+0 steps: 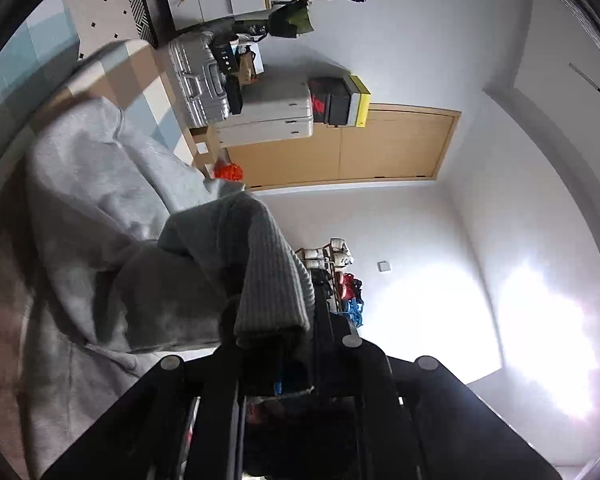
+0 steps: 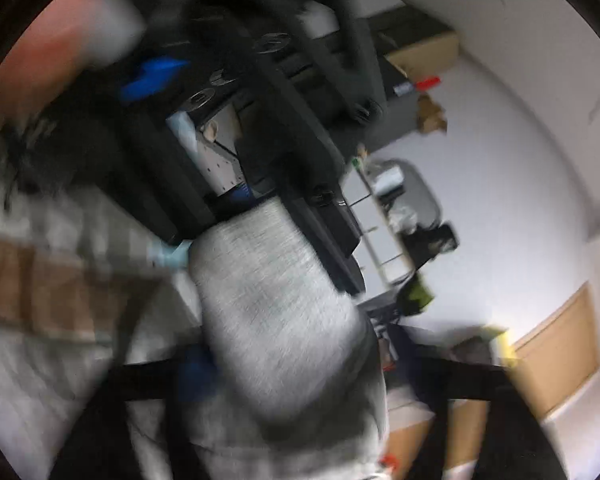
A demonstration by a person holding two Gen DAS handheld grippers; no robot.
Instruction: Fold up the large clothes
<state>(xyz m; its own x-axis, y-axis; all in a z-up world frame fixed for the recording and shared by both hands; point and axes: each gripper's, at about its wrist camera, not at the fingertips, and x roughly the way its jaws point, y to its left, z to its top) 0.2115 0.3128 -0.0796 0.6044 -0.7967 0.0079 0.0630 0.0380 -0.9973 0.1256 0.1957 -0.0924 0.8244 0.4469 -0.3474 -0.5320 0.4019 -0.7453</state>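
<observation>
Meanwhile both grippers, left gripper (image 1: 276, 332) and right gripper (image 2: 284, 364), pinch the grey sweatshirt's ribbed cuff (image 1: 268, 268); thick ribbing could slip free

grey ribbed sweatshirt (image 1: 100, 184), blue, tan and white checked bedding (image 1: 140, 80), silver suitcase (image 1: 196, 80), tan wooden door (image 1: 340, 148)

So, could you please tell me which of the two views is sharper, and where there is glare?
Left wrist view: sharp, with blown-out glare on the wall; right wrist view: heavy motion blur smears the grey garment.
</observation>
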